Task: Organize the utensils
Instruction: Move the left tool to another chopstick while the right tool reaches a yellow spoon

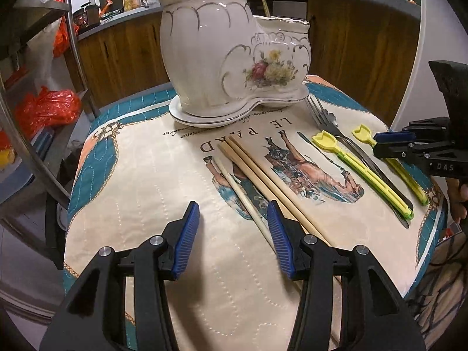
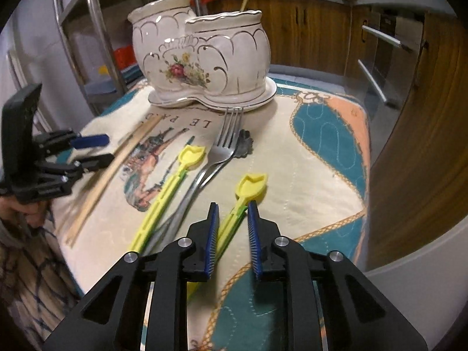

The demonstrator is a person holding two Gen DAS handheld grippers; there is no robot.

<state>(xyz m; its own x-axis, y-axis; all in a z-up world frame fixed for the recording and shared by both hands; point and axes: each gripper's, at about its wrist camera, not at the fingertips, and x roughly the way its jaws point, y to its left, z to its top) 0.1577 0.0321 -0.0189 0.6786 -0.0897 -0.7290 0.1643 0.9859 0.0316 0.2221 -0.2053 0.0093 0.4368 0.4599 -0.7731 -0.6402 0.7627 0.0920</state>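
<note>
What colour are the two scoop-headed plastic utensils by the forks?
Yellow with green inner strips; the scoop-headed utensils show best in the right wrist view.

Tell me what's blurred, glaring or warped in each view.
Left wrist view: sharp, fisheye bends the table edge, glare on the ceramic holder. Right wrist view: chopsticks and left gripper smeared by motion blur, cabinets curve strongly, dark vignette in the corners.

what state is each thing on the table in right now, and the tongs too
ceramic holder: upright on its saucer, utensils standing in it
chopsticks: loose on the cloth
fork: flat on the cloth
yellow scoop, nearer the fork: flat on the cloth
yellow scoop, right one: handle between the right tongs
left tongs: open above a chopstick
right tongs: open, straddling the scoop handle
</note>
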